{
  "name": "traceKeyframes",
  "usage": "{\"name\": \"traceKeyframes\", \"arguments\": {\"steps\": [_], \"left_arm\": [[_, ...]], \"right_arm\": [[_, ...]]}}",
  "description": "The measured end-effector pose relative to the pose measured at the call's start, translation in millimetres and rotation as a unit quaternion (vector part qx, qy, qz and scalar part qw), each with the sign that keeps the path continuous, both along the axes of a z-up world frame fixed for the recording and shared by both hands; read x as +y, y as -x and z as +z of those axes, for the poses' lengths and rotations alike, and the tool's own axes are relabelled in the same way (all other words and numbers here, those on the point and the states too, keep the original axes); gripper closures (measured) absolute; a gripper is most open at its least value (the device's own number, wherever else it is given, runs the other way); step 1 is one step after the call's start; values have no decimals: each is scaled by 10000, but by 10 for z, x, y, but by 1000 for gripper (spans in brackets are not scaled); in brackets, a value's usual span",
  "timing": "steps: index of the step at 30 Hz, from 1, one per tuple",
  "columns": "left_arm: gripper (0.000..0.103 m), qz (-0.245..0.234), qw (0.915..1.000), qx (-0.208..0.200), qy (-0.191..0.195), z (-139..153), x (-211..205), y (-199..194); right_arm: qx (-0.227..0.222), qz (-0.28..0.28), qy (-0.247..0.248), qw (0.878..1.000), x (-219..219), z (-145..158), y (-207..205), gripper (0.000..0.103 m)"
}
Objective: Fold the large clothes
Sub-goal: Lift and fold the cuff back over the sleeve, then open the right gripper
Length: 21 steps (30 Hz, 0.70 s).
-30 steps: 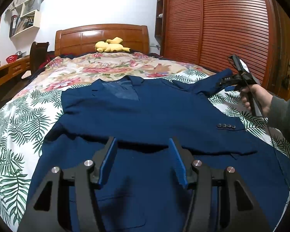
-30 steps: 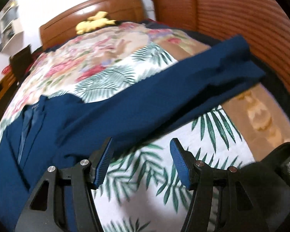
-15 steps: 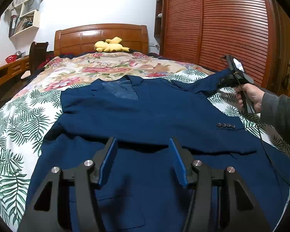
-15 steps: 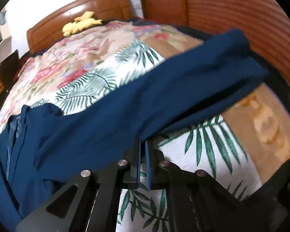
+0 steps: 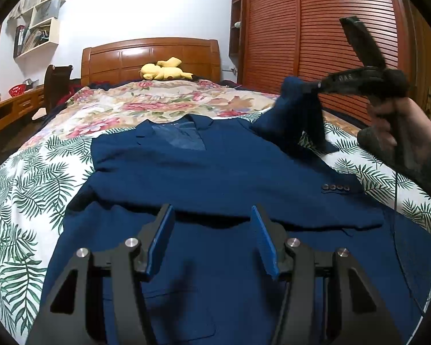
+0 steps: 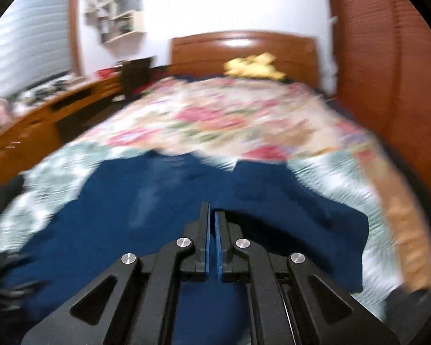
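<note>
Navy jacket is laid flat on the floral bedspread, collar toward the headboard, hem end directly under and ahead of the left gripper. Left jaws are held apart, blue pads clear of the cloth, nothing between them; the folded-over sleeve with its row of cuff buttons is seen just beyond and to the right of the jaw tips. Right gripper is seen in the left wrist view up and to the right of the left jaws, gripped by a hand in a grey sleeve. Its jaws are clamped together on the other jacket sleeve, which is lifted off the bed and hangs down from the tips. In the right wrist view the picture is motion-blurred; the pads are shown pressed nearly together with only a thin slit between, blue fabric spread below and ahead of them. A yellow plush toy is seen far beyond both jaws at the headboard.
</note>
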<state>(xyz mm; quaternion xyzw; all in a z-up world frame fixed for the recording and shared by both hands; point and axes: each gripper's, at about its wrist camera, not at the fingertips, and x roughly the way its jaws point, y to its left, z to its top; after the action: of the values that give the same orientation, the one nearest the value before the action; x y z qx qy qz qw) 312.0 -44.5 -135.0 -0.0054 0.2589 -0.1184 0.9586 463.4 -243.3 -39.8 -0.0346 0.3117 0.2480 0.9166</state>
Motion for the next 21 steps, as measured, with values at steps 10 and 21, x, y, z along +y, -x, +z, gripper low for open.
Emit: {"name": "traceKeyframes", "arguments": {"steps": [10, 21], "left_arm": [[49, -8, 10000, 2, -6, -3, -7, 1], [49, -5, 10000, 14, 7, -5, 5, -1]], "right_arm": [[183, 55, 459, 9988, 228, 12, 289, 94], [281, -1184, 498, 9913, -375, 94, -80, 45]]}}
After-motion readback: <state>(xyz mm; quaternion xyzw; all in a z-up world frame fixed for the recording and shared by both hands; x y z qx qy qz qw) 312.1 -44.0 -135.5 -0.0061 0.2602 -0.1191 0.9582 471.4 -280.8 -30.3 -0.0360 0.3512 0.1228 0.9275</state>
